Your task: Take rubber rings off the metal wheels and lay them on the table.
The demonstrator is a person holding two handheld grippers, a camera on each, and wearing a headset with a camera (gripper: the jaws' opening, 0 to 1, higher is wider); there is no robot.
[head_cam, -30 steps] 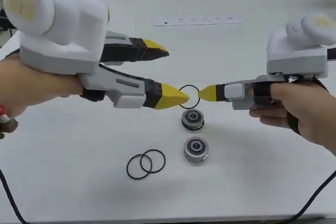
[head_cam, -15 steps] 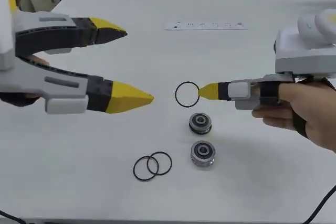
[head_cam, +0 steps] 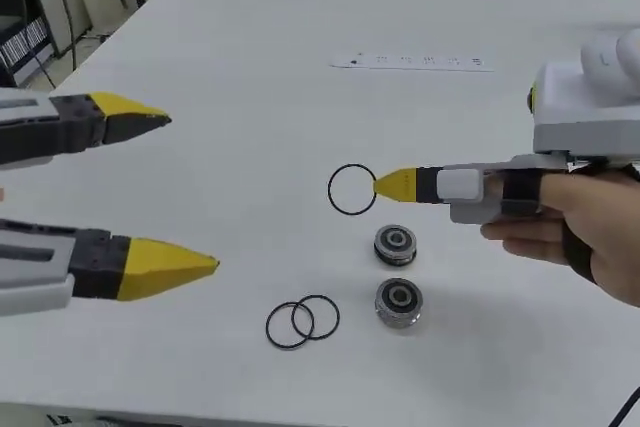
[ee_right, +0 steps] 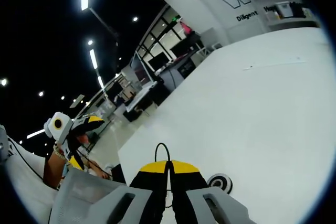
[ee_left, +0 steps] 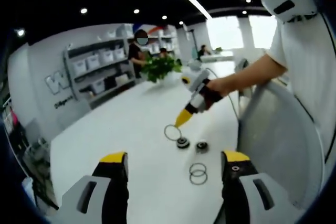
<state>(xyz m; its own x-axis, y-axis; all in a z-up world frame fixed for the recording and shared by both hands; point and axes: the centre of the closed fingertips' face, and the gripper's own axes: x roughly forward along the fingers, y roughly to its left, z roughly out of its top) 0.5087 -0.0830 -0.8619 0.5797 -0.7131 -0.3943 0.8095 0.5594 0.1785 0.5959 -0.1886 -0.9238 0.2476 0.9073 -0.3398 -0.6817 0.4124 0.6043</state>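
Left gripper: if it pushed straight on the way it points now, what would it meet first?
Most likely the thin black rubber ring pinched in the yellow tips of the shut right gripper, roughly on the midline of the open left gripper. Relative height is unclear, so it could pass over it.

Head view downward; gripper views low, opposed.

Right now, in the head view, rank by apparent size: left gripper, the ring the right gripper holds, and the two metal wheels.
1. The left gripper: largest, though it is nearest the camera.
2. The held ring, pinched by the right gripper.
3. The near wheel and the far wheel: about alike, so unranked.
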